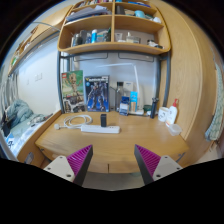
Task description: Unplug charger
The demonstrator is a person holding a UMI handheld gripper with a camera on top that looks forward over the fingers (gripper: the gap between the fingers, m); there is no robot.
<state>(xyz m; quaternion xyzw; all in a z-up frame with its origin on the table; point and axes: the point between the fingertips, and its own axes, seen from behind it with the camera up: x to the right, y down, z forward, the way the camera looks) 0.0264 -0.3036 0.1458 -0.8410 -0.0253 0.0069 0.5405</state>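
The fingers stand wide apart with nothing between them, purple pads facing inward, hovering above the near edge of the wooden table. Farther in, left of centre, a white power strip lies flat on the table, and a pale cable coils just left of it. A plug or charger seems to sit at the strip, but it is too small to make out which block it is. Judging by its kind, a charger would be light, rigid and smooth-sided, held in the socket by friction, so the strip may lift with it. The grip belongs on the hard plug body, across its flat sides, not on the soft cable. At the far right of the table, white objects stand together. Along the far edge, a few bottles stand in front of posters. Above, the open wooden shelves hold small items too tiny to identify.
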